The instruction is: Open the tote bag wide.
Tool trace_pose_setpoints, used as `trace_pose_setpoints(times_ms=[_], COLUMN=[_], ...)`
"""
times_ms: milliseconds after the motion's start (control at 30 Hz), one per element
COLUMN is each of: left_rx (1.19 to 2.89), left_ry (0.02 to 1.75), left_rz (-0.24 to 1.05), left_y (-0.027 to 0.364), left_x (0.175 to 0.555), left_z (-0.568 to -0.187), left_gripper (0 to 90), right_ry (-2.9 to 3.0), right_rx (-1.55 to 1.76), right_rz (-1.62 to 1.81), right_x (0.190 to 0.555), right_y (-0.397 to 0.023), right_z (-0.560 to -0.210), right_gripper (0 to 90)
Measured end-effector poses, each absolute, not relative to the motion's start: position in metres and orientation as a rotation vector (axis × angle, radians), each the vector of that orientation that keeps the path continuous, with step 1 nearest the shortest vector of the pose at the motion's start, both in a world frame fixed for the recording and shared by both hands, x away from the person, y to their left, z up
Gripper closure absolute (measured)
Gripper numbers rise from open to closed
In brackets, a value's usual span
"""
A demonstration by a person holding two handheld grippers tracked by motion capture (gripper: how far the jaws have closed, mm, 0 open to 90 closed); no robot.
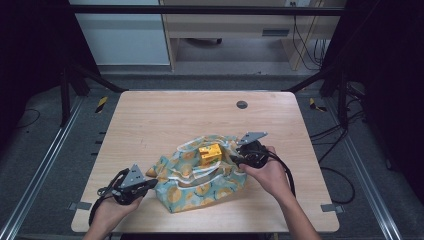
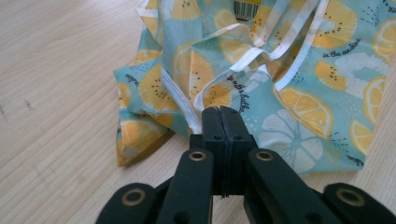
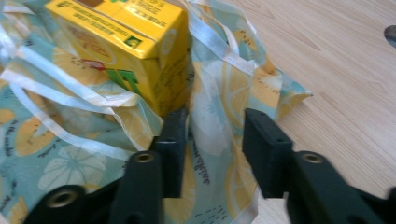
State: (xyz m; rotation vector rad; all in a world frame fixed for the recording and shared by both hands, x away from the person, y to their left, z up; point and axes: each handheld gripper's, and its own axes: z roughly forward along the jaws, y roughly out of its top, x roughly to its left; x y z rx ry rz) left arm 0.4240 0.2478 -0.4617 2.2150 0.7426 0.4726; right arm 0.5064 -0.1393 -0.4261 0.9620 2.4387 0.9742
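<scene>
The cloth bag is a soft, crumpled thing of pale turquoise fabric printed with orange and lemon slices and edged in white tape; its mouth gapes upward, and white straps loop loosely across the opening. A yellow drink carton stands inside that mouth, tilted a little, with green print on one face and a barcode on another (the barcode peeks in at the top of the left gripper view).

The bag lies on the wooden table, in the near half, well apart from the small dark round plug set in the tabletop farther back. The left gripper sits at the bag's near-left corner; in the left gripper view its jaws are pressed together on the white-taped hem, pinching the fabric there. The right gripper is at the bag's far-right rim, just beside the carton. In the right gripper view its jaws stand partly spread, with a fold of the bag's rim between them; the pads do not press on it, and the carton's corner rises just beyond the left jaw.

Beyond the bag, toward the plug, the tabletop is bare wood out to its rounded corners; on the near side the bag lies close to the table's edge.
</scene>
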Motion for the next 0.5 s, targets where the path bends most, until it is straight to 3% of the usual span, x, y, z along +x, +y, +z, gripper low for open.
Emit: trace_pose_setpoints(times_ms=[200, 367, 500], left_rx=[2.172, 2.167, 2.165], left_ry=[0.75, 0.772, 0.787], left_rz=[0.513, 0.557, 0.548], left_y=[0.243, 0.237, 0.235], left_x=[0.421, 0.428, 0.437], left_z=[-0.457, -0.459, -0.463], left_gripper=[69.8, 55.0, 48.3], right_ry=[2.442, 2.447, 2.44], right_rx=[0.945, 0.935, 0.937], right_rz=[0.996, 1.006, 1.023], right_x=[0.505, 0.504, 0.506], right_y=[-0.141, -0.142, -0.142], right_z=[-0.426, -0.426, -0.426], right_gripper=[83.0, 84.2, 84.0])
